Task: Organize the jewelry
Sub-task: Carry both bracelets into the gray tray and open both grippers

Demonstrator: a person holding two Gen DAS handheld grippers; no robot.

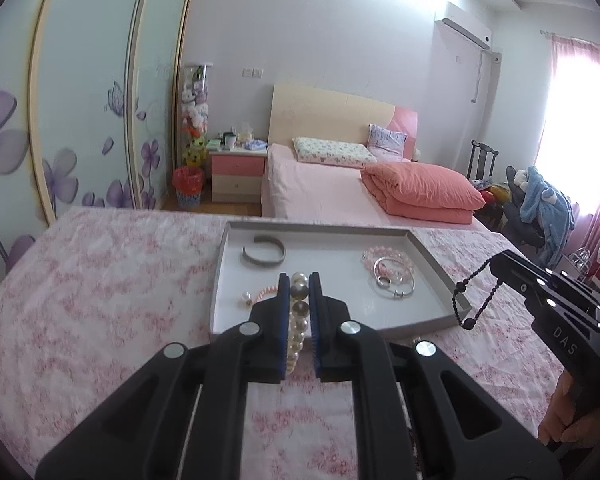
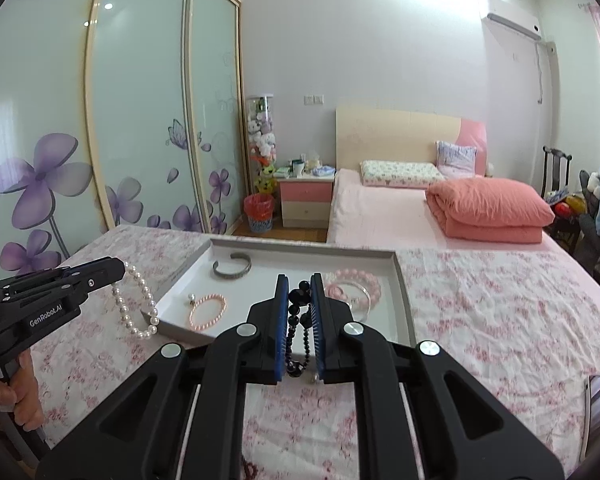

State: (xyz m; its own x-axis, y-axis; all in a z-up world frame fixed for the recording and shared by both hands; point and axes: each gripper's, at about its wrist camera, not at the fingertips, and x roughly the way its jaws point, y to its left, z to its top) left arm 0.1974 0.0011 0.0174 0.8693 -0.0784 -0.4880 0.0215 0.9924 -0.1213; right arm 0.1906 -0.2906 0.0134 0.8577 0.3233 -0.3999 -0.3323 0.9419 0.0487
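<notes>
Two strands hang clamped: the left gripper [image 1: 300, 280] pinches a white pearl bracelet [image 1: 299, 320], the right gripper [image 2: 300, 280] a black bead string [image 2: 298, 320]. Each should clear the tray [image 1: 440, 276] rim before lowering.

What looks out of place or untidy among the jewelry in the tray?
Little. At the tray's right, the silver rings lie tangled over the pink bead bracelet. The white pearl bracelet and black bead string hang from the left gripper and right gripper, off the tray.
</notes>
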